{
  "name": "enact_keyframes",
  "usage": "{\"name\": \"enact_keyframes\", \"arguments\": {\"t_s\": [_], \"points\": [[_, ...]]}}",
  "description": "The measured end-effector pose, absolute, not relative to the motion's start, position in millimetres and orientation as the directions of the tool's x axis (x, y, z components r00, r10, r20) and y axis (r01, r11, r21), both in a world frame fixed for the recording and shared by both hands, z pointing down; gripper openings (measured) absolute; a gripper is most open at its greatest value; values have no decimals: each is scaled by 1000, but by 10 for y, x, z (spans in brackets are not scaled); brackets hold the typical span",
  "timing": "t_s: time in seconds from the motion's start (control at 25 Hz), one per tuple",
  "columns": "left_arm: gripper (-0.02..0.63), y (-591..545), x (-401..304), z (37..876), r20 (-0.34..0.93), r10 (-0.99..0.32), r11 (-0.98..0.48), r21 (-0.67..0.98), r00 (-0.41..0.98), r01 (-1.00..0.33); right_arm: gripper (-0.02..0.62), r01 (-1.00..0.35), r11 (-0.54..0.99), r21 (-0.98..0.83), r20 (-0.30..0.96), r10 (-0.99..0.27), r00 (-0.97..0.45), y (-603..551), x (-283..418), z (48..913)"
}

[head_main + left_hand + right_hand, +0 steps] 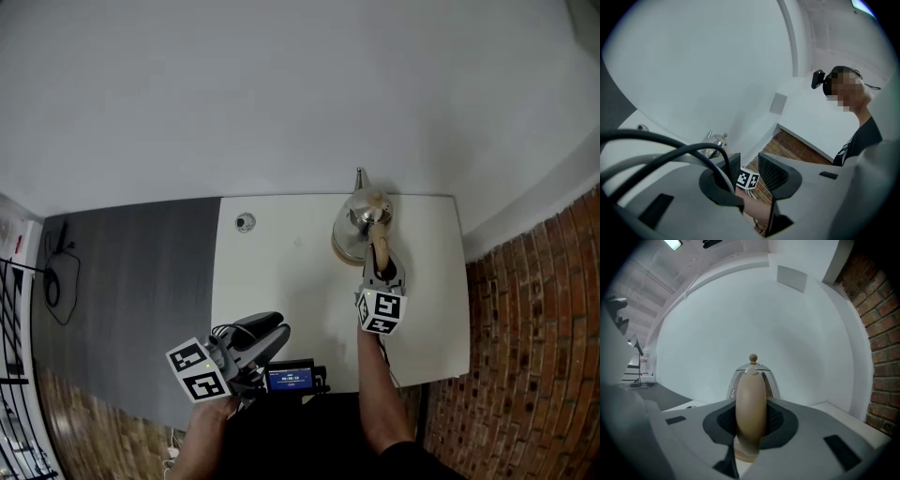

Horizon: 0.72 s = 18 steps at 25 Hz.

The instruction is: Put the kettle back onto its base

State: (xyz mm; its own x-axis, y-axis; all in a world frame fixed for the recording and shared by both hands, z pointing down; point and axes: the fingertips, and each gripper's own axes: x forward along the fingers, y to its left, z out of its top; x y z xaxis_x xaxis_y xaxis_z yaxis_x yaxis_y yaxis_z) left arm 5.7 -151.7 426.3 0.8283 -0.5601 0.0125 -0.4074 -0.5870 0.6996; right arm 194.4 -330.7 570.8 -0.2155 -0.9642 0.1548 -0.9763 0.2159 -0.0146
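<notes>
White table: base, 1 sm. disc

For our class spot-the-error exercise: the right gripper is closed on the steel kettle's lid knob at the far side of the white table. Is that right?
Wrong part: the right gripper is closed on the kettle's tan handle, not the lid knob, which stands free above. The right gripper view shows it. The rest holds.
</notes>
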Motion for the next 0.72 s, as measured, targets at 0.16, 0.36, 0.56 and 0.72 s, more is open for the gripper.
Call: {"name": "enact_keyframes", "arguments": {"t_s": [0.16,0.36,0.56,0.72], "points": [[117,-1584,176,4258,4,-531,-601,704,848,-379,72,-981,195,-7,151,-969,-194,-3295,1928,5712],[117,-1575,181,4271,0,-509,-609,707,861,-360,74,-985,170,0,150,-974,-168,-3271,1898,5718],[117,-1550,135,4265,-7,-499,-617,705,866,-350,74,-989,145,-1,157,-977,-143,-3239,1899,5739],[117,-1538,84,4261,-10,-499,-620,703,867,-349,74,-991,133,6,168,-977,-130,-3180,1884,5799]]}}
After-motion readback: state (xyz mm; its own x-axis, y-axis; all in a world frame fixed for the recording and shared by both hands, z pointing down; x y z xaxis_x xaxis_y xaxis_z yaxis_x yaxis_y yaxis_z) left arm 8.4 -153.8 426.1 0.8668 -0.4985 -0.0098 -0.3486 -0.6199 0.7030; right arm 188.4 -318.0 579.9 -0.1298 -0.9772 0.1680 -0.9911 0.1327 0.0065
